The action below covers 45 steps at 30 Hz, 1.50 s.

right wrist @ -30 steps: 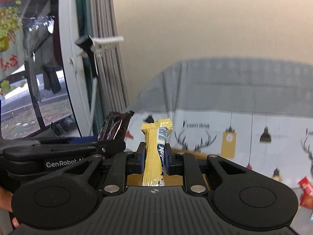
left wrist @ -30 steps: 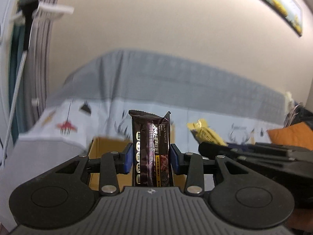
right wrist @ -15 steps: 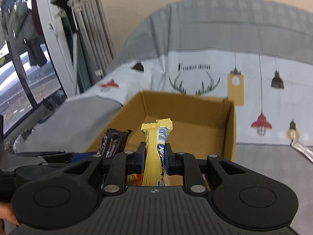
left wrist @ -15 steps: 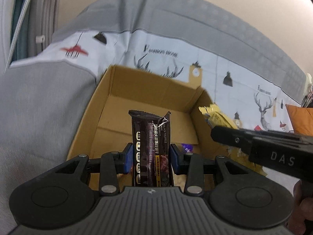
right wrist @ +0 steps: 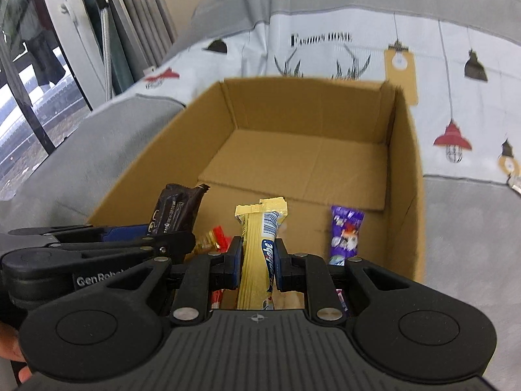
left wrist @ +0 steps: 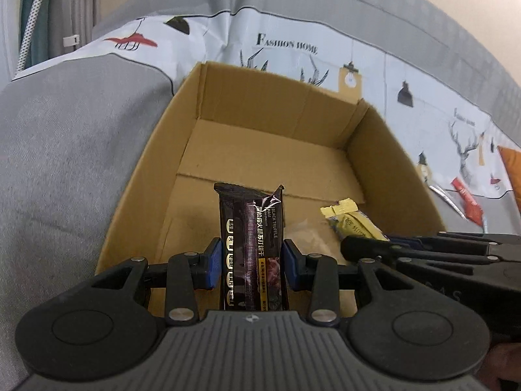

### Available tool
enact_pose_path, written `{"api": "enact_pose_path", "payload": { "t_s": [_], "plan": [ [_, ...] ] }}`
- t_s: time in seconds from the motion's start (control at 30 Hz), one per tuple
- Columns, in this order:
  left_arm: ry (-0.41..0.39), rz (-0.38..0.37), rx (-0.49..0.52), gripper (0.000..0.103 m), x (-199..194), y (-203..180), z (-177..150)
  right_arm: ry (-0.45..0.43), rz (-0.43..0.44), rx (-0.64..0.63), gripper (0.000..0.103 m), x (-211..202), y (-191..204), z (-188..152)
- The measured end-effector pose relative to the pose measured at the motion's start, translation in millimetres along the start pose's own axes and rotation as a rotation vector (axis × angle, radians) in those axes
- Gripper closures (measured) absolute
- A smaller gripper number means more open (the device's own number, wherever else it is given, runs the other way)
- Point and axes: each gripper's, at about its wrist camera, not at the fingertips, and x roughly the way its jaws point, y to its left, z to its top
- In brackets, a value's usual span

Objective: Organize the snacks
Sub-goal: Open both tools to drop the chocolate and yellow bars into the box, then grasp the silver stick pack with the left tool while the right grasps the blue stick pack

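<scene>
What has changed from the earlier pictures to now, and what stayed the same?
Both grippers came down toward the open brown cardboard box, which now fills both views. Nothing was released: the left gripper keeps the dark brown snack packet, the right gripper keeps the yellow snack stick.

The left gripper is matte black plastic: a ribbed dark grey housing behind the fingers carries a small crosshair mark at its front edge, flanked by two round black discs. Black linkage bars with silver screw heads run forward to the blue pads lining the fingers. The right gripper is built the same way, with blue pads inside its fingers. Seen side-on beside the right fingers, the left gripper bears white "GenRobot" lettering.
</scene>
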Motion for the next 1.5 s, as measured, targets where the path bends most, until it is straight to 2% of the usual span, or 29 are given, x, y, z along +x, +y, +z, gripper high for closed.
{"api": "enact_pose_path", "payload": {
  "t_s": [0.03, 0.07, 0.1, 0.13, 0.17, 0.23, 0.27, 0.4, 0.57, 0.73, 0.87, 0.97, 1.17, 1.3, 1.4, 1.5],
  "plan": [
    [-0.004, -0.007, -0.007, 0.059, -1.8, 0.6, -0.7, -0.004, 0.010, 0.007, 0.079, -0.5, -0.5, -0.4],
    [-0.011, -0.004, -0.019, 0.055, -5.7, 1.0, 0.1, -0.019, 0.013, 0.024, 0.059, -3.7, -1.8, -1.1],
    [-0.020, 0.017, -0.036, 0.050, -10.7, 2.3, 1.4, -0.038, -0.011, 0.039, 0.050, -7.9, -4.2, -0.5],
    [-0.027, 0.024, -0.046, 0.036, -14.8, 2.9, 3.7, -0.062, -0.026, 0.053, 0.032, -13.9, -8.0, -1.0],
    [-0.037, 0.027, -0.056, 0.018, -19.5, 3.9, 5.4, -0.087, -0.025, 0.074, 0.020, -20.9, -13.8, -1.5],
    [-0.055, 0.034, -0.068, 0.004, -28.8, 3.6, 8.1, -0.116, -0.012, 0.116, 0.005, -33.3, -25.4, -3.8],
    [-0.065, 0.029, -0.068, 0.001, -33.7, 1.4, 8.9, -0.126, -0.007, 0.130, 0.003, -38.5, -30.3, -5.5],
    [-0.075, 0.044, -0.058, 0.000, -49.5, -20.8, 8.7, -0.160, 0.009, 0.171, 0.001, -61.4, -44.5, -15.1],
    [-0.032, 0.069, -0.057, 0.000, -59.0, -60.9, -0.8, -0.210, 0.004, 0.226, 0.000, -91.5, -64.7, -30.0],
    [-0.088, 0.079, 0.000, 0.000, -70.2, -106.9, -11.5, -0.264, 0.008, 0.287, 0.000, -119.6, -98.0, -46.4],
    [-0.072, 0.053, 0.065, 0.000, -64.8, -143.5, -8.6, -0.297, -0.029, 0.310, 0.000, -138.6, -130.7, -59.0],
    [-0.060, 0.003, 0.079, 0.000, -55.3, -172.8, -7.2, -0.332, -0.053, 0.346, 0.000, -150.3, -163.3, -66.0],
    [0.033, -0.093, 0.097, 0.000, -6.9, -241.3, 2.7, -0.373, -0.171, 0.422, 0.000, -166.3, -242.1, -74.3],
    [0.046, -0.129, 0.121, 0.000, 36.6, -288.8, 9.9, -0.391, -0.259, 0.437, 0.000, -163.4, -300.9, -78.0],
    [0.069, -0.137, 0.112, 0.000, 74.3, -319.1, 14.8, -0.356, -0.264, 0.521, 0.001, -148.0, -349.4, -79.2],
    [0.111, -0.139, 0.085, 0.000, 118.0, -342.2, 23.4, -0.349, -0.287, 0.587, 0.002, -138.8, -381.3, -80.0]
  ]
}}
